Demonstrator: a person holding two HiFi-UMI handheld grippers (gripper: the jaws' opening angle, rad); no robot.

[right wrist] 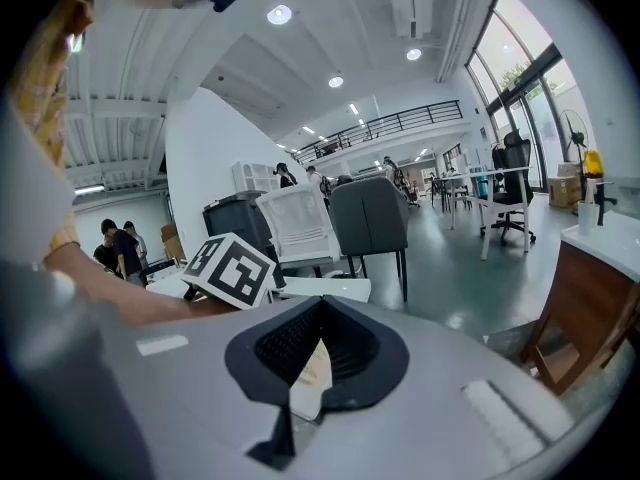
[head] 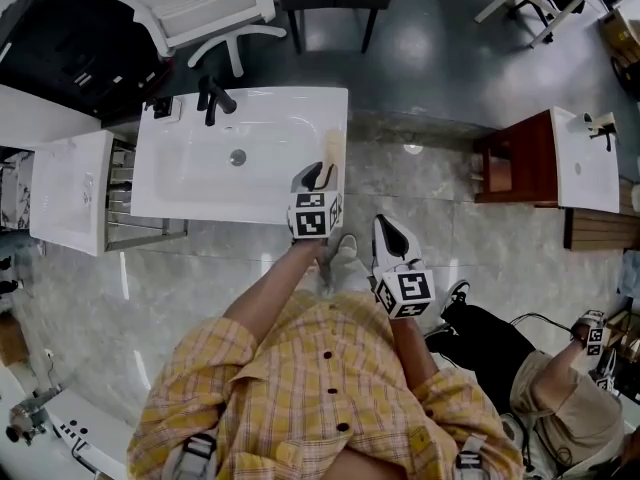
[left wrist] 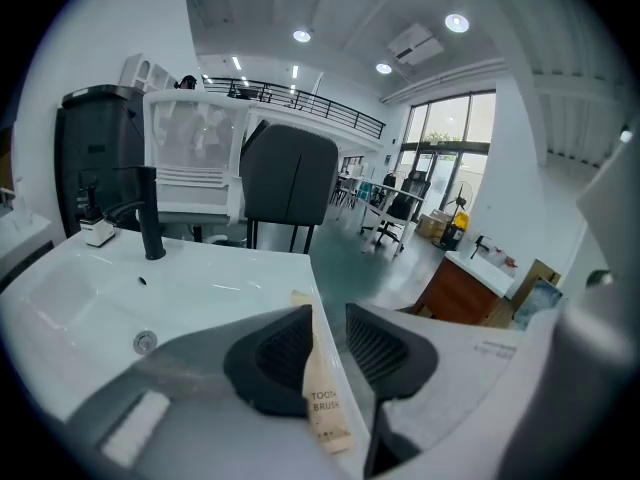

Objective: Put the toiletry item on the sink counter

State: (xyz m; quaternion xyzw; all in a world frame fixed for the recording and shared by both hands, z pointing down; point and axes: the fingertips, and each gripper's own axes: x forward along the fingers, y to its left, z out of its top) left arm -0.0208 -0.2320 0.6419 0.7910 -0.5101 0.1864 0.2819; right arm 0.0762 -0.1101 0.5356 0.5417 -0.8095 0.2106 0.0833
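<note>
On the sink counter point(head: 190, 190) edge, toothbrush packet point(left wrist: 322, 378) between open left claw point(head: 318, 175).

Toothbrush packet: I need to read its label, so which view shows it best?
The left gripper view: the toothbrush packet lies close up between the parted jaws of the left gripper, print legible. The head view shows only a pale strip on the right edge of the sink counter. In the right gripper view I cannot make it out.
</note>
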